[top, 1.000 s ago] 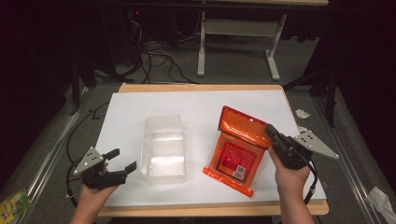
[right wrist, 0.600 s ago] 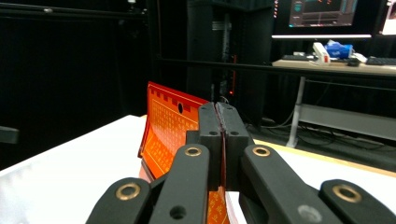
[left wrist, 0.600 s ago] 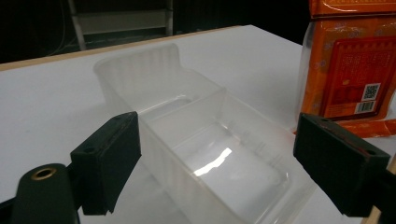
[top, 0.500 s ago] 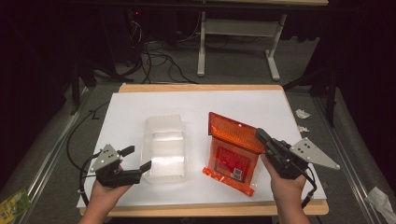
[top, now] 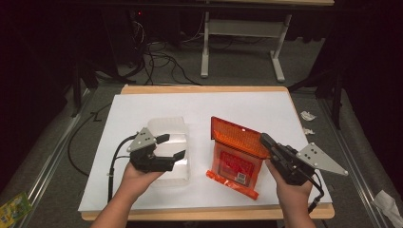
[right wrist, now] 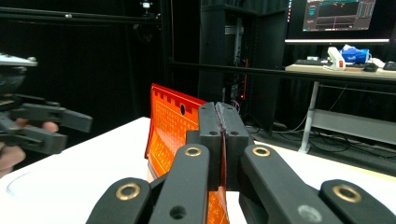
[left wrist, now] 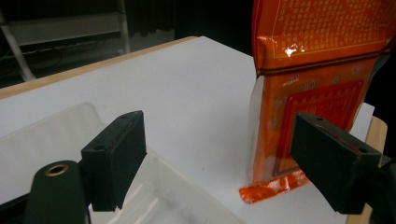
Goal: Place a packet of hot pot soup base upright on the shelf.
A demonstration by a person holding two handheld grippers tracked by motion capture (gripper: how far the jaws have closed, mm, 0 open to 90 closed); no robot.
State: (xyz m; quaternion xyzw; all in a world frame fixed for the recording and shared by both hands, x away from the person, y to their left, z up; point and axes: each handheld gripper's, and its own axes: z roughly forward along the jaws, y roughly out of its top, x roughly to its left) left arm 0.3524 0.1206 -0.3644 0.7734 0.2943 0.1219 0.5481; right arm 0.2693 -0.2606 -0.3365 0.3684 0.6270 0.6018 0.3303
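An orange printed bag [top: 236, 159] stands tilted on the white table [top: 237, 102], its bottom edge resting on the sheet. My right gripper [top: 264, 139] is shut on the bag's right top edge, and in the right gripper view the jaws [right wrist: 219, 126] pinch the orange film [right wrist: 170, 123]. A clear plastic container [top: 167, 127] lies left of the bag. My left gripper [top: 172, 146] hovers open over the container's near half. In the left gripper view the open gripper [left wrist: 224, 158] has the container [left wrist: 46, 140] at its left and the bag [left wrist: 317, 70] at its right.
Small crumpled paper scraps [top: 308, 116] lie by the table's right edge. A green packet [top: 14, 206] lies on the floor at bottom left. A metal desk frame [top: 237, 28] and cables stand beyond the far edge. White sheet lies bare behind both objects.
My left gripper has moved right and forward, from the table's left front edge to over the clear container. My right gripper has drawn the bag's top leftward, and the bag stands more upright.
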